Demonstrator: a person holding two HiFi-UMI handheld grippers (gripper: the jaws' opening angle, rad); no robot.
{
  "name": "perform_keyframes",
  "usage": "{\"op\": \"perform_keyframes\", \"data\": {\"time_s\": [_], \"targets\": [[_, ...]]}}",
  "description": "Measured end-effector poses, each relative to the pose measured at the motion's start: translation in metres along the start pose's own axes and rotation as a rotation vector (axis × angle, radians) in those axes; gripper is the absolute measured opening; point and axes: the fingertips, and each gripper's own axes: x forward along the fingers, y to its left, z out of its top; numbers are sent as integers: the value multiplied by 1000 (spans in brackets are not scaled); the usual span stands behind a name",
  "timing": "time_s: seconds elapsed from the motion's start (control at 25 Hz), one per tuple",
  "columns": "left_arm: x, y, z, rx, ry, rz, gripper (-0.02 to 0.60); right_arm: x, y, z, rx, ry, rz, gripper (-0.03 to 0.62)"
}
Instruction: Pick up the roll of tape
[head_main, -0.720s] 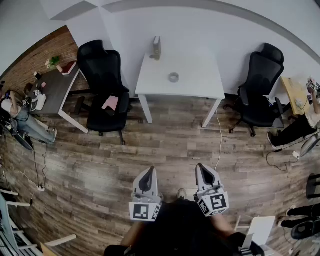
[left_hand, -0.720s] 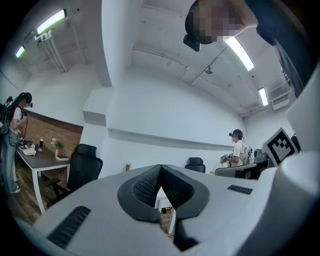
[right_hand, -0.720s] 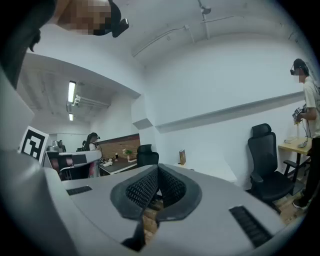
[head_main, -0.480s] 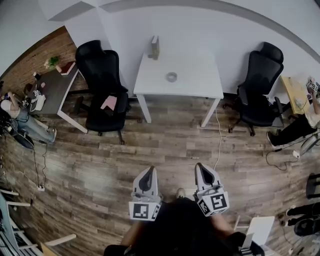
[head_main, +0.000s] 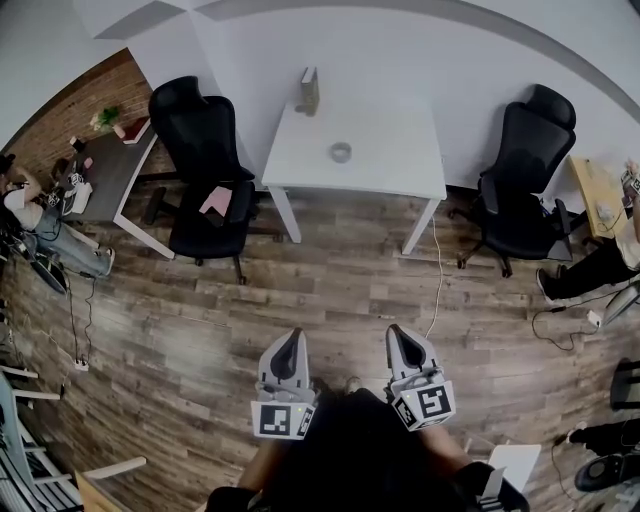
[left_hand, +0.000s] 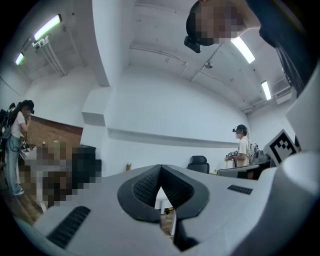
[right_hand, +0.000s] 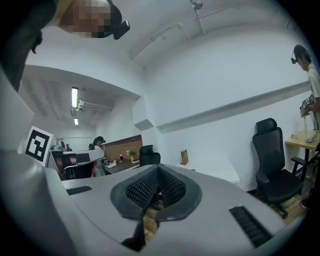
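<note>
The roll of tape (head_main: 340, 152) lay flat, hole upward, on a white table (head_main: 400, 175) at the far side of the room, well apart from both grippers. The left gripper (head_main: 293, 336) and the right gripper (head_main: 397, 331) were held level and side by side at the near edge of the head view. Each had its jaws closed together on nothing.

The tape sat straight ahead, roughly midway between the two, so neither hand looked clearly nearer. As a flat ring it had no long axis to line up with.

Bare wooden floor (head_main: 330, 290) lay open between the person and the table's near edge. A black chair (head_main: 205, 170) stood to the left and another (head_main: 525, 170) to the right. A thin cable (head_main: 439, 280) trailed across the floor by the near right table leg. A small upright box (head_main: 309, 92) stood at the table's far edge, apart from the tape.
</note>
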Motion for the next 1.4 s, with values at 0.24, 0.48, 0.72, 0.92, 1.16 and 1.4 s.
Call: {"op": "perform_keyframes", "data": {"time_s": [0.24,0.48,0.72,0.92,1.16,1.4], "targets": [[32,9,-6,-21,23,23,15,25,-20,-1,6,12,10,12],[78,32,-19,-33,30,6,15,73,-38,-6,1,29,-2,12],[148,84,-23,-50,25,-23,15,154,-50,-3,-10,38,-25,12],[212,140,-6,-57,5,-52,15,237,-59,12,-14,34,-57,12],[266,201,-1,-59,6,-80,15,318,-62,26,-33,21,-87,12],[301,236,-9,-70,23,-88,15,369,-68,23,-26,37,-100,12]]}}
